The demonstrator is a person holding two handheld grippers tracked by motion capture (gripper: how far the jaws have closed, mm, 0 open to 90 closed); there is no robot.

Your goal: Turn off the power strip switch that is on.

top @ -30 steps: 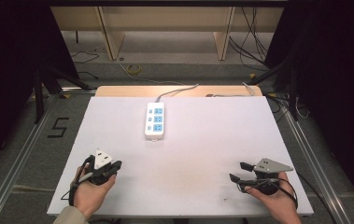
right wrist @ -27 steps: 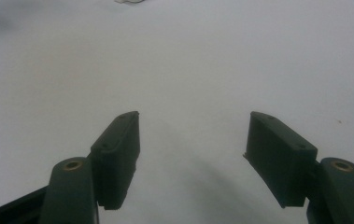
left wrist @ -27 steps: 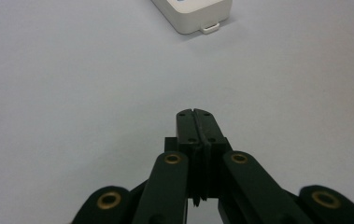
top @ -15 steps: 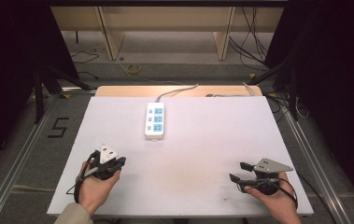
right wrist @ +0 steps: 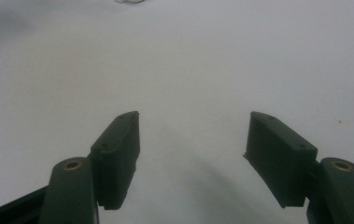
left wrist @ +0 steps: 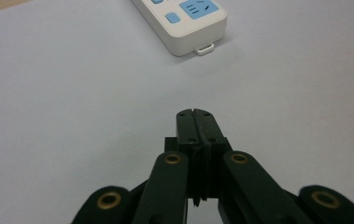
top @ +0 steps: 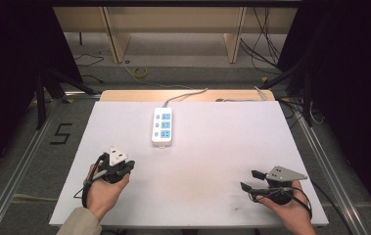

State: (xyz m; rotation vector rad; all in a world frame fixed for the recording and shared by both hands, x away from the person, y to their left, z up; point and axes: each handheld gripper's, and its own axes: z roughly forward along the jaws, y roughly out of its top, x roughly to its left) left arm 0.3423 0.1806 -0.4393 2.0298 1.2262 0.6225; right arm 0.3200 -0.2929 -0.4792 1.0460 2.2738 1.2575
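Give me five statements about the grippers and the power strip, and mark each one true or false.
1. The left gripper has its jaws pressed together. True.
2. The right gripper grips the power strip. False: its jaws stand apart with bare table between them.
3. The power strip has blue sockets. True.
4. The power strip lies between the two grippers at the table's near edge. False: it lies toward the far side.
5. A plug sits in the power strip. False: its sockets are free.
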